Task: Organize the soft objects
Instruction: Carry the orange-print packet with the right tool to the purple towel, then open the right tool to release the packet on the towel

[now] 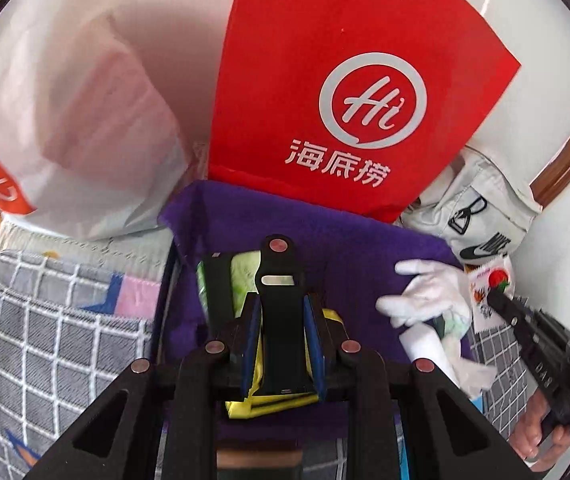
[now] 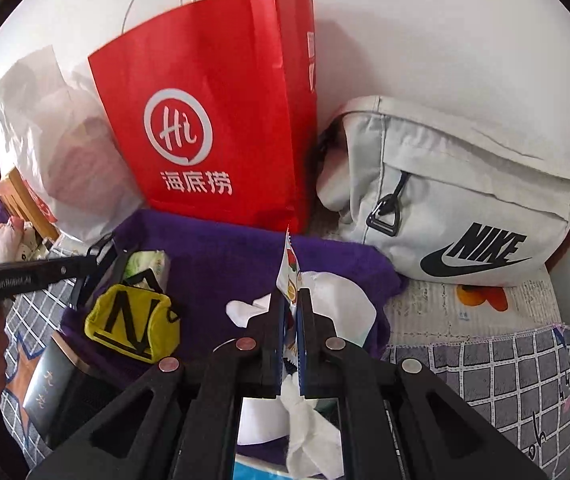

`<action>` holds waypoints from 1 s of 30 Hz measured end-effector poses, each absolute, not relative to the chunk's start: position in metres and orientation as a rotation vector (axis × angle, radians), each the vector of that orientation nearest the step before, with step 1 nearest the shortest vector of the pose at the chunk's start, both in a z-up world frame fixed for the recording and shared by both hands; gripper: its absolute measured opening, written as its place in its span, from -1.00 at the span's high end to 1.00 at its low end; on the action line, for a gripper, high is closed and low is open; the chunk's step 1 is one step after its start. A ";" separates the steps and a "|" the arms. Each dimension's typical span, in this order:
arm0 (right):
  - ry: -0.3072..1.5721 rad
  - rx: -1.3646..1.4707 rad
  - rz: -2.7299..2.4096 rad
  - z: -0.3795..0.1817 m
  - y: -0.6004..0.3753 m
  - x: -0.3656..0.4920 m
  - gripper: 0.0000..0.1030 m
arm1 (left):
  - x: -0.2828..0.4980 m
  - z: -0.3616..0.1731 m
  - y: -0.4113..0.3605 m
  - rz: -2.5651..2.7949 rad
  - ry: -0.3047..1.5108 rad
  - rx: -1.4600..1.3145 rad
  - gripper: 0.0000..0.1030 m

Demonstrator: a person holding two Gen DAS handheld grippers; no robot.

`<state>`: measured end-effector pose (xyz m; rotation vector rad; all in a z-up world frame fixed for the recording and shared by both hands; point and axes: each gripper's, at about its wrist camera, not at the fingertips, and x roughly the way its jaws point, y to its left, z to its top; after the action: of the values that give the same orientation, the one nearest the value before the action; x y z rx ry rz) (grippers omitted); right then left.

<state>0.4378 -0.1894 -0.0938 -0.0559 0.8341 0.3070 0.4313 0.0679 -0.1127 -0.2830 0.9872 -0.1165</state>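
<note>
My left gripper (image 1: pixel 283 300) is shut on a flat black piece (image 1: pixel 279 264) with a round stud and a metal slot. It hangs over a purple cloth (image 1: pixel 365 240), above a yellow fabric item (image 2: pixel 133 320) with a black N mark and a green-white packet (image 2: pixel 149 264). My right gripper (image 2: pixel 291 294) is shut on a small printed sachet (image 2: pixel 289 268) with a serrated edge. Below it lie a white glove (image 1: pixel 425 292) and crumpled white tissue (image 2: pixel 305 420). The sachet (image 1: pixel 489 280) also shows at the right gripper's tip (image 1: pixel 499 298) in the left wrist view.
A red paper bag (image 2: pixel 213 120) stands behind the purple cloth against the wall. A white plastic bag (image 2: pixel 65 140) is to its left and a grey Nike bag (image 2: pixel 465 208) to its right. Grey checked bedding (image 1: pixel 45 340) surrounds the cloth. A hand (image 1: pixel 541 432) holds the right gripper.
</note>
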 end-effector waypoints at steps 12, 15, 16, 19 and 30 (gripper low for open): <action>0.936 -0.119 0.320 -0.139 -0.173 0.458 0.74 | 0.453 -0.144 0.062 -0.126 1.044 -0.266 0.59; 0.938 -0.122 0.343 -0.141 -0.169 0.457 0.67 | 0.456 -0.150 0.063 -0.149 1.065 -0.293 0.59; 0.935 -0.121 0.348 -0.141 -0.168 0.456 0.61 | 0.457 -0.151 0.063 -0.152 1.066 -0.297 0.59; 0.929 -0.096 0.381 -0.140 -0.167 0.454 0.42 | 0.456 -0.151 0.063 -0.141 1.048 -0.292 0.59; 0.858 -0.059 0.427 -0.117 -0.163 0.439 -0.22 | 0.449 -0.137 0.067 -0.128 1.041 -0.284 0.16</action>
<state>0.4390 -0.1626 -0.1171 -0.0595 0.8582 0.4267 0.4487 0.0672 -0.1369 -0.2842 1.0415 -0.1283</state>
